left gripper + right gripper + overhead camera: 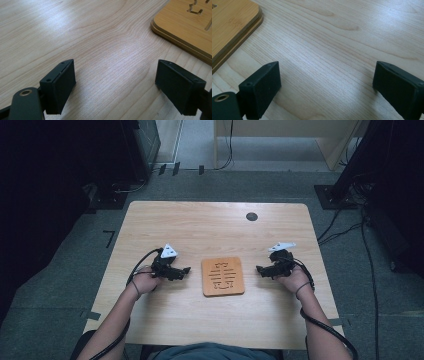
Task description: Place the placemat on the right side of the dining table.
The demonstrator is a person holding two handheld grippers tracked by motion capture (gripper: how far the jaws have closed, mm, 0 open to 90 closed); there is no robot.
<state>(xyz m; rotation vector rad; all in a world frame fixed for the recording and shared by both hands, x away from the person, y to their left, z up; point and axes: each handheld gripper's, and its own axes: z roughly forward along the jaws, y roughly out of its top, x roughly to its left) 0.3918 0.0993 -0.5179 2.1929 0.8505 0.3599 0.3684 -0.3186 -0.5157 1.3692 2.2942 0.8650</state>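
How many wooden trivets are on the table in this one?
1. The wooden trivet lies flat near the middle of the table, between the left tool and the right tool. Nothing seems to hide another.

A square wooden trivet (223,276) with rounded corners lies flat on the table, between the left gripper (186,270) and the right gripper (259,268), near both and touching neither. Slots are cut through its face (an ornamental pattern). Its edge looks two-layered.

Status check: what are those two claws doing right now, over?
Left gripper open, right gripper open, both empty. Trivet flat between them, untouched. Nothing in the way.
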